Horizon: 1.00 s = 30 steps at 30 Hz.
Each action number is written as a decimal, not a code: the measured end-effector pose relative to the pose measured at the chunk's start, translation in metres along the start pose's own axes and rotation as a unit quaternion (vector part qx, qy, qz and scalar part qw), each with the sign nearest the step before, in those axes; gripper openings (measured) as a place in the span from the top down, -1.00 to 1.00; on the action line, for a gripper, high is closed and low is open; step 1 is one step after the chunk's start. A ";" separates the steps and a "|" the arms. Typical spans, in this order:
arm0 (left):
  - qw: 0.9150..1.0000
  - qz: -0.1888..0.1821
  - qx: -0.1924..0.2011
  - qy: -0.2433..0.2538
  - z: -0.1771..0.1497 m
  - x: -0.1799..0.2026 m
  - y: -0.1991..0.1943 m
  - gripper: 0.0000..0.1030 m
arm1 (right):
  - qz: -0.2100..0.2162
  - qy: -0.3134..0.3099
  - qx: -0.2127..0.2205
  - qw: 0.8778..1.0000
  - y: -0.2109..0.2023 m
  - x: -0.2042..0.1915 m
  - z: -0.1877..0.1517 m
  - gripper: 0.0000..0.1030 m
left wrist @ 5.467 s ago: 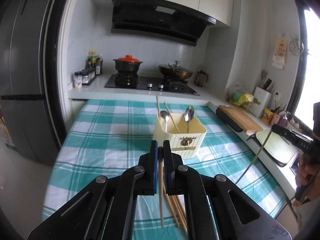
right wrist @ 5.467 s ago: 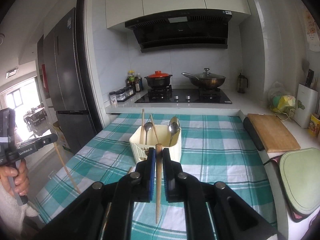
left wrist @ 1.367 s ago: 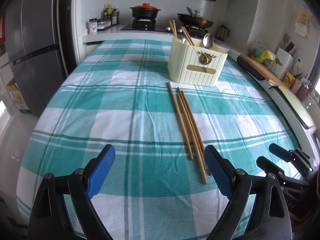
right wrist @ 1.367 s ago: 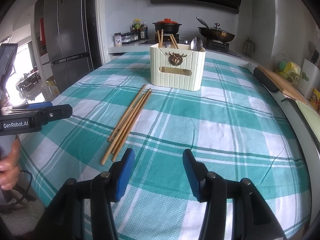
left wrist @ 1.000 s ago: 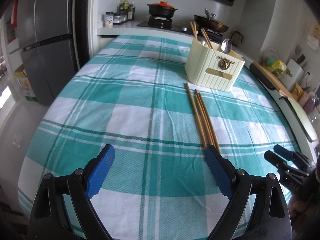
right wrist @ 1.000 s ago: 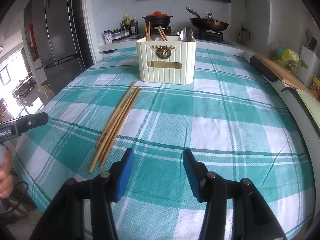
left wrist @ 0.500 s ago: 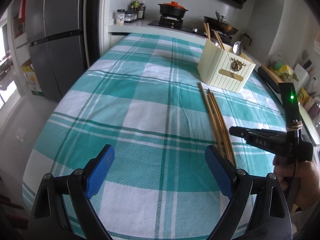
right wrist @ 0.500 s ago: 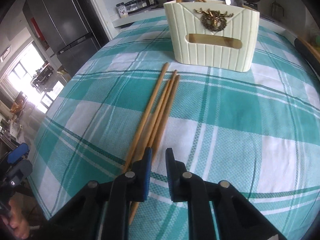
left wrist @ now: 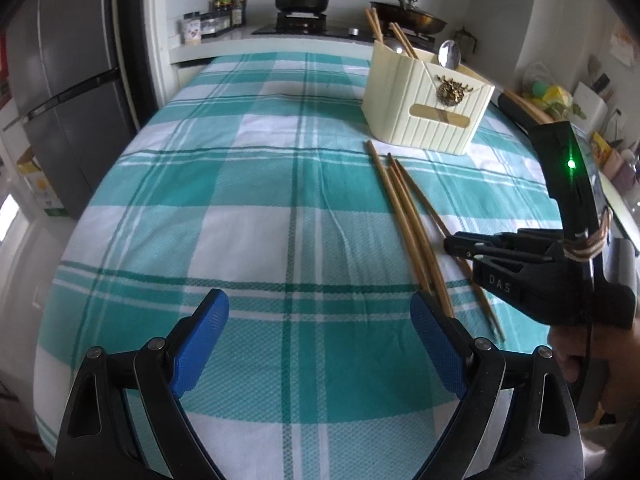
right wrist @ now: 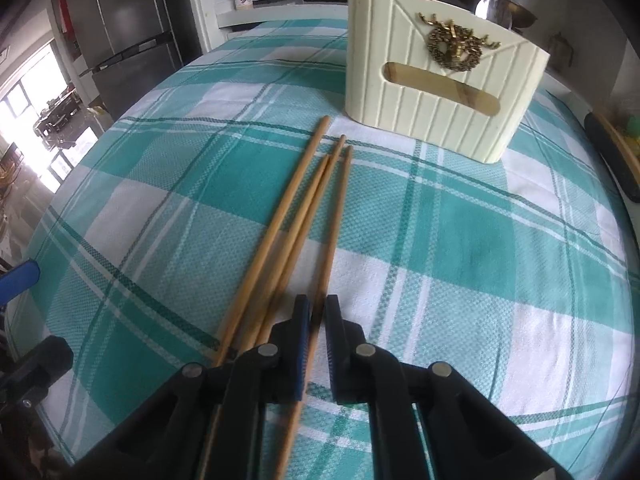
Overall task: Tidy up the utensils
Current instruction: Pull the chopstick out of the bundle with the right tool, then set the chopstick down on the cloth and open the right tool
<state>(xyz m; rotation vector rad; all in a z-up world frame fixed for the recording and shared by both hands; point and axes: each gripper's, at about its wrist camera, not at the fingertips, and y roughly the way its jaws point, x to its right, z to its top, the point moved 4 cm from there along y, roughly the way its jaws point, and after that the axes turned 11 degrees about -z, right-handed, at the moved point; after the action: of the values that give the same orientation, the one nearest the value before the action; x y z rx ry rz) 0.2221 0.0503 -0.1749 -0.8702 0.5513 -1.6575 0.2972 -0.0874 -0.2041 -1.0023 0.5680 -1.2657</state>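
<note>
Chopstick (right wrist: 334,216) pinched by right jaws, left jaws wide

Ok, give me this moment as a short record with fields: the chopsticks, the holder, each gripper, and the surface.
Loose utensils: four wooden chopsticks lying side by side on the cloth
Holder: cream ribbed plastic utensil box, upright, already holding chopsticks and a metal spoon
Right gripper: fingers closed on the rightmost chopstick near its end
Left gripper: open, holding nothing
Surface: teal and white checked tablecloth
</note>
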 end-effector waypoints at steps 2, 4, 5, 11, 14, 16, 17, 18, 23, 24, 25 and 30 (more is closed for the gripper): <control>1.000 -0.010 -0.007 0.002 0.011 0.004 0.010 -0.80 | -0.013 0.024 0.001 1.000 -0.001 0.018 -0.008 0.90; 1.000 -0.024 -0.014 0.002 0.024 0.009 0.022 -0.80 | -0.022 0.042 -0.001 0.999 -0.002 0.038 -0.021 0.90; 0.999 -0.030 -0.016 -0.001 0.031 0.011 0.028 -0.80 | -0.032 0.045 -0.001 0.998 -0.004 0.047 -0.027 0.90; 0.999 -0.031 -0.020 -0.015 0.056 0.017 0.066 -0.80 | -0.070 0.075 0.004 0.995 -0.017 0.102 -0.069 0.90; 1.000 -0.006 -0.026 -0.011 0.056 0.016 0.082 -0.80 | -0.072 0.084 0.009 0.994 -0.025 0.113 -0.084 0.90; 0.999 0.003 -0.033 -0.009 0.055 0.016 0.091 -0.80 | -0.073 0.083 0.013 0.994 -0.029 0.115 -0.091 0.90; 0.999 0.008 -0.036 -0.005 0.054 0.017 0.095 -0.80 | -0.074 0.083 0.015 0.994 -0.030 0.116 -0.093 0.90; 0.999 0.017 -0.039 0.002 0.053 0.018 0.098 -0.80 | -0.073 0.084 0.017 0.994 -0.030 0.115 -0.094 0.90; 0.998 0.050 -0.043 0.025 0.049 0.020 0.109 -0.82 | -0.067 0.086 0.023 0.994 -0.029 0.116 -0.094 0.90; 0.997 0.052 -0.046 0.026 0.050 0.020 0.109 -0.79 | -0.066 0.086 0.024 0.994 -0.030 0.116 -0.094 0.90; 0.996 0.061 -0.058 0.028 0.050 0.020 0.113 -0.72 | -0.066 0.087 0.025 0.994 -0.030 0.116 -0.094 0.90; 0.997 0.045 -0.056 0.028 0.051 0.022 0.113 -0.41 | -0.078 0.074 0.034 0.994 -0.030 0.113 -0.095 0.90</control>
<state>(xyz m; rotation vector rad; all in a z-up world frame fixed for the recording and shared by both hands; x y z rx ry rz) 0.3298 0.0042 -0.2216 -0.8694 0.7176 -1.5850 0.2320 -0.2230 -0.2056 -0.9157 0.5644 -1.4969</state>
